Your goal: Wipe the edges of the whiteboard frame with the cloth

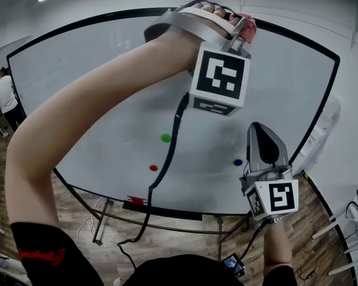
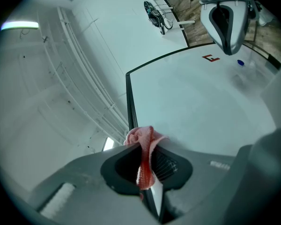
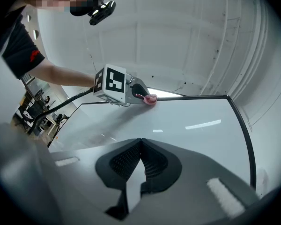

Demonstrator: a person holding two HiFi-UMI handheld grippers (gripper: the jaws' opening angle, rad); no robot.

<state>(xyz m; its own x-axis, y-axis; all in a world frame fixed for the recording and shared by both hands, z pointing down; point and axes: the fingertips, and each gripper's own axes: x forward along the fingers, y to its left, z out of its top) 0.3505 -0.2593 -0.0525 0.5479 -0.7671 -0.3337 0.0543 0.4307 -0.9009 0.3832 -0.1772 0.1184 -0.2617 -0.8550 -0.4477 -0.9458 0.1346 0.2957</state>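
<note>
The whiteboard [image 1: 107, 100] has a thin black frame [image 1: 77, 26]. My left gripper [image 1: 241, 25] reaches over the board to its top edge and is shut on a pink cloth [image 1: 248, 30]. In the left gripper view the cloth [image 2: 143, 146] bulges out between the closed jaws, right at the black frame strip [image 2: 129, 102]. The right gripper view shows that cloth [image 3: 150, 98] touching the top frame [image 3: 196, 97]. My right gripper [image 1: 259, 128] hovers over the board's lower right part, shut with nothing in it [image 3: 140, 165].
Green [image 1: 166, 138], red [image 1: 153, 168] and blue [image 1: 238, 162] magnets dot the board's lower half. The board stands on a metal frame [image 1: 101, 222] over wood flooring. People [image 1: 3, 94] and desks are far left. A white wall lies behind the board's top.
</note>
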